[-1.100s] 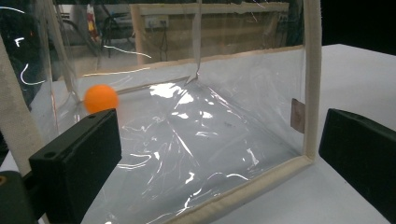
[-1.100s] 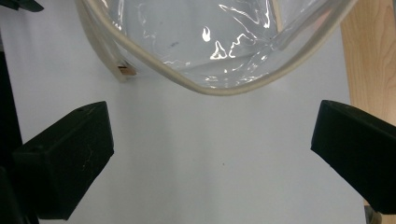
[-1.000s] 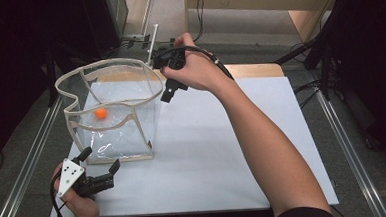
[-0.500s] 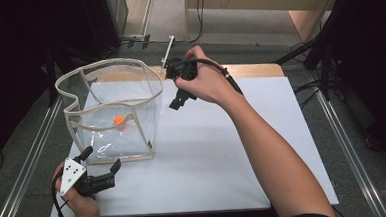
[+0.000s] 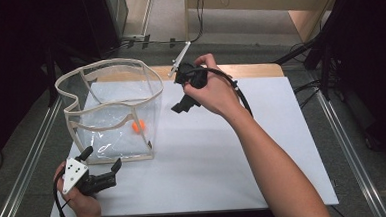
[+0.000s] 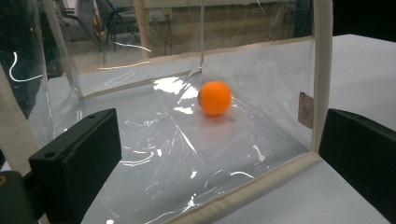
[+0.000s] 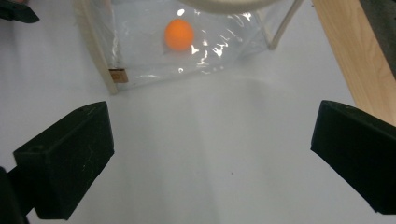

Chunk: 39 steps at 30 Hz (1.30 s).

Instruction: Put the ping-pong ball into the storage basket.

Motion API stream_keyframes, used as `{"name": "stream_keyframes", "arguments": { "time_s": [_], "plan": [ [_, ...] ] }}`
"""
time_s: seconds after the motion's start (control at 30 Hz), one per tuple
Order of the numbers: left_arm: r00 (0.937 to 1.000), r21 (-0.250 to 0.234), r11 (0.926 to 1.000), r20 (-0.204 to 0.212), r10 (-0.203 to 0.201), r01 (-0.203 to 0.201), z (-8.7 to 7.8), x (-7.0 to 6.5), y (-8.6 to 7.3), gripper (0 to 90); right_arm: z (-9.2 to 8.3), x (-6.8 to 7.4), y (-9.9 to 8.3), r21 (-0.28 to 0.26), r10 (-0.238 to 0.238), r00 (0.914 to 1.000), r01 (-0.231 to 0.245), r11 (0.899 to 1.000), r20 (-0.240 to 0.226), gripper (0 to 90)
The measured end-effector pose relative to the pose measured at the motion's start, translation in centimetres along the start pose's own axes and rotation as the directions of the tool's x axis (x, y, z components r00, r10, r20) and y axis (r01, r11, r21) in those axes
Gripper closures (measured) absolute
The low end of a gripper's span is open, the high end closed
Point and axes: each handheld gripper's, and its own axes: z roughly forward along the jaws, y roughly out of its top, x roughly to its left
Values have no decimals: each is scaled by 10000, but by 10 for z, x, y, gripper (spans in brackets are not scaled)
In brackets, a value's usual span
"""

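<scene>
1. A white table top with a light wooden strip along its far edge.
2. Grey floor with metal rails on both sides.
3. Dark equipment stands at the left; black cables trail behind.

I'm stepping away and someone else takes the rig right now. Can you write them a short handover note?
Left claw: jaws open, empty, low on the white table just outside the near wall of the clear bag.
Right claw: jaws open, empty, held above the table to the right of the bag, apart from it.
Orange ball: lying on the bag's floor, near its right wall; neither claw touches it.
Bag: standing upright, top open.
Done: ball is in the bag.
Left: cannot tell from this moment; if the bag is to be closed or moved, neither claw has a hold on it yet.
</scene>
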Motion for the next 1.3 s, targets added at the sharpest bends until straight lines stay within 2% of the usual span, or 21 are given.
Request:
{"name": "stream_keyframes", "arguments": {
  "time_s": [0.13, 0.3, 0.4, 0.43, 0.47, 0.5, 0.53, 0.57, 0.63, 0.67, 0.7, 0.77, 0.87, 1.07, 1.3],
  "plan": [
    [10000, -54, 10000, 16, -48, 48, -1, 0, 0, 0, -4, -3, -14, 32, 198, 9997, -198, 9998, 142, 0],
    [10000, -80, 10000, 30, -37, 37, -1, 1, 0, 0, -6, -5, -30, -288, 411, 9991, -407, 9988, 115, 0],
    [10000, -15, 10000, 50, -33, 34, 0, 0, 0, 0, 4, -5, -44, -535, 632, 9980, -634, 9966, -56, 0],
    [10000, -32, 10000, 5, -36, 36, -1, 0, 0, 0, 16, -6, -56, -147, 750, 9969, -747, 9971, 257, 0],
    [10000, -134, 9999, -14, -47, 47, 0, 0, 0, 0, 16, -6, -56, -147, 750, 9969, -747, 9971, 257, 0],
    [10000, 2, 10000, 29, 25, -26, 2, 1, 1, 0, 20, -6, -60, -135, 811, 9965, -809, 9966, 223, 0],
    [10000, 0, 10000, -4, -99, 99, 2, 1, 0, 0, 21, -5, -70, -438, 1099, 9939, -1099, 9930, -35, 0],
    [10000, -55, 10000, -14, -81, 81, 0, 1, 0, 0, 21, -3, -75, -654, 1215, 9925, -1220, 9904, -104, 0],
    [9997, -96, 9997, -83, -222, 222, 0, 3, 0, 0, 16, 1, -82, -991, 1453, 9894, -1440, 9846, 57, 0],
    [9996, -73, 9997, -143, -225, 224, 1, 3, 0, 0, 13, 2, -86, -1373, 1611, 9869, -1606, 9774, -70, 0],
    [9998, -44, 9998, -122, -177, 176, 0, 2, 0, 0, 12, 5, -88, -1509, 1714, 9852, -1699, 9738, -28, 0],
    [10000, -78, 9999, -11, -70, 70, -1, 1, 0, 0, 13, 11, -92, -1315, 1529, 9879, -1483, 9802, 251, 0],
    [9999, -116, 9998, -17, -134, 134, -2, 2, 0, 0, 14, 14, -101, -1306, 1561, 9872, -1506, 9799, 326, 0],
    [9999, -115, 9998, 5, -166, 166, -2, 2, 0, 0, 21, 18, -132, -1632, 1822, 9828, -1753, 9709, 283, 0],
    [10000, -66, 10000, 3, -47, 47, -1, 1, 0, 0, 32, 22, -172, -1927, 2477, 9685, -2386, 9518, 243, 0]
  ]
}}
